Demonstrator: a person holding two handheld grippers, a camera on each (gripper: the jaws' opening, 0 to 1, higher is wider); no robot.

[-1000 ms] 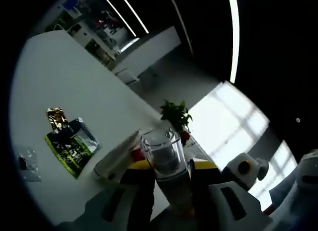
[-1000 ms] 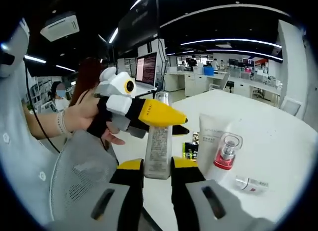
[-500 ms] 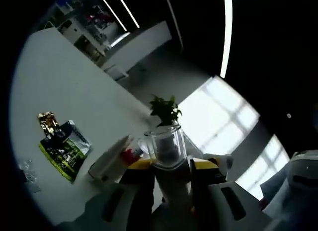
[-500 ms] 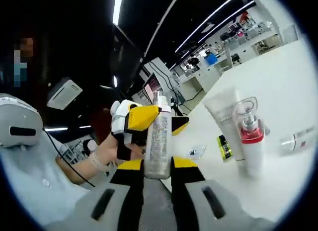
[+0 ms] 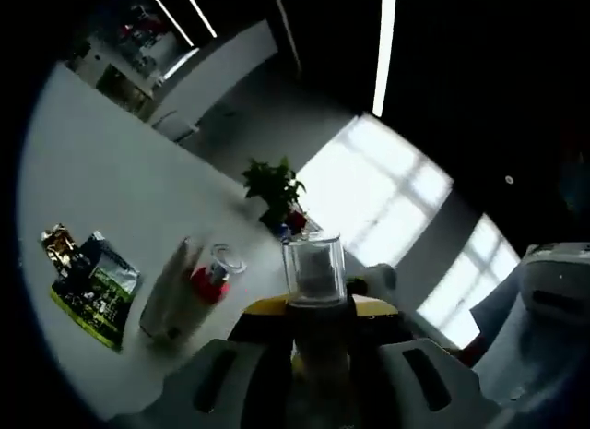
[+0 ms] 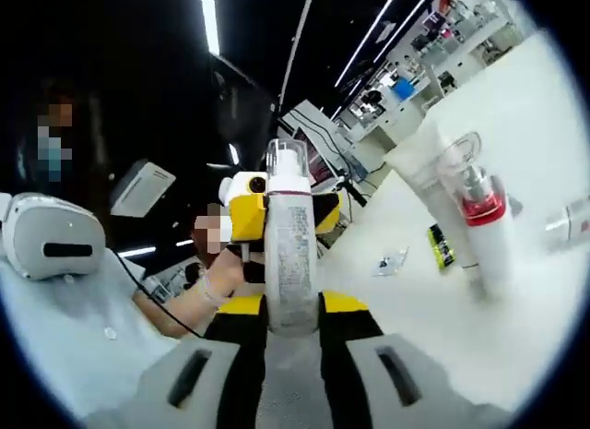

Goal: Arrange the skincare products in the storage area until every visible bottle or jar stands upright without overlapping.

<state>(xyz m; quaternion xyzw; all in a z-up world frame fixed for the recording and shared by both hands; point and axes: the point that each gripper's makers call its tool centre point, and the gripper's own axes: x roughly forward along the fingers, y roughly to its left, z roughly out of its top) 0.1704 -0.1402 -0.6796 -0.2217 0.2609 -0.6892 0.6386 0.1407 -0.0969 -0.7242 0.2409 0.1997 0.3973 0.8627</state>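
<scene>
White table [image 5: 111,180], potted plant [image 5: 274,184], bright windows [image 5: 369,194].

Lower body of the clear-capped bottle [image 5: 313,291] hidden between the left claw's [image 5: 316,332] jaws.

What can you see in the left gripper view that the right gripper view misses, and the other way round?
Left gripper view alone: a green potted plant at the table's far edge, and bright windows behind it.

Right gripper view alone: a person's hand holding the yellow left gripper, and distant office desks.

Both: the clear-capped bottle held between jaws, a red-collared pump bottle, a white tube and the white table.
</scene>
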